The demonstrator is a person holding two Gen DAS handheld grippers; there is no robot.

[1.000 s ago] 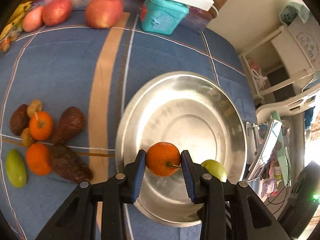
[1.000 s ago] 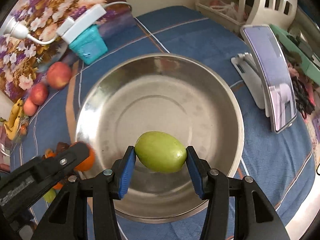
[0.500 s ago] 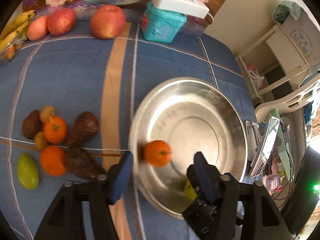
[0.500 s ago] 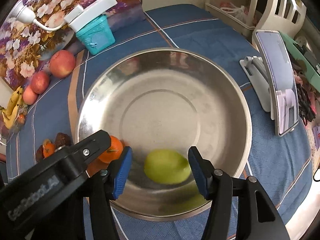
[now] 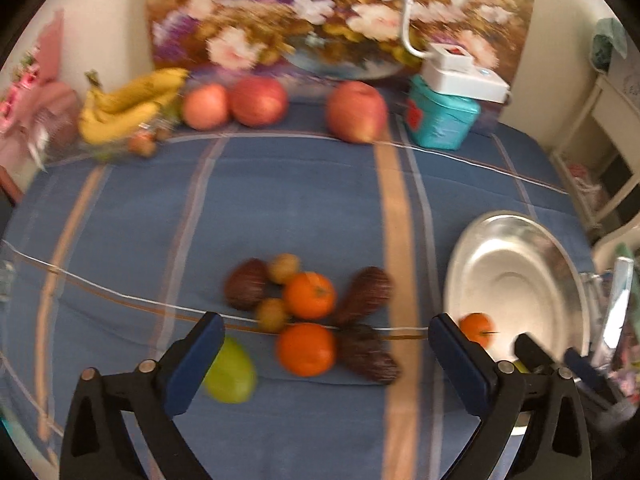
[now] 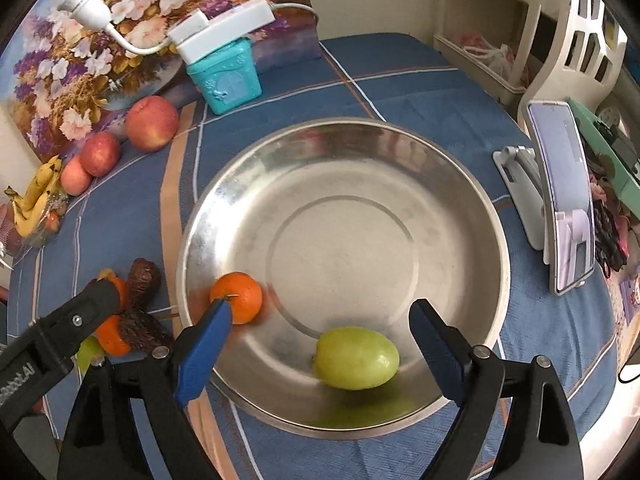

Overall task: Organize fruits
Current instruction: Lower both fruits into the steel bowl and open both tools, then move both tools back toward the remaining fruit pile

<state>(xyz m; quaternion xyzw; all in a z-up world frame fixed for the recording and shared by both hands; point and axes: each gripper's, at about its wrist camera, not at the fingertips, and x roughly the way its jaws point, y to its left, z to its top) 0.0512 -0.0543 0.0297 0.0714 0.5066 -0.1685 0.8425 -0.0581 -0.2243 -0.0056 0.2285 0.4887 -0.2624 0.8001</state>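
Both claws stand wide apart and hold nothing. The right claw [image 6: 316, 344] hangs over the near rim of the steel bowl [image 6: 400, 148], where a green mango [image 6: 356, 358] lies on the sloping wall just inside the rim and a small orange [image 6: 237, 297] sits on the left slope, close to the left blue pad. The left claw [image 5: 320, 360] points at the cluster of loose fruit on the blue striped worktop [image 5: 280, 208]: a nearer orange [image 5: 306, 349] and a farther orange [image 5: 309, 295], touching or nearly touching the dark brown fruits [image 5: 366, 294] on either side of them, two small tan fruits [image 5: 283, 267] among them, and a second green mango [image 5: 230, 372] lying apart to the left, partly behind the left pad. Apples [image 5: 355, 112] and bananas [image 5: 128, 104] rest at the far edge, beside a teal box [image 5: 440, 124]. Judging by this, two fruits are in and the pile is next. The oranges are round, firm and light, with a dimpled skin that should grip well; take one across its widest part, with the pads level, so it does not roll out. They sit tight against their neighbours, so a pad needs a gap to slide into. The mango is smooth and oval: across its short waist is the safer hold. The dark fruits look soft-skinned and may bruise, so a gentle close suits them. In the slick bowl, anything dropped will likely roll.
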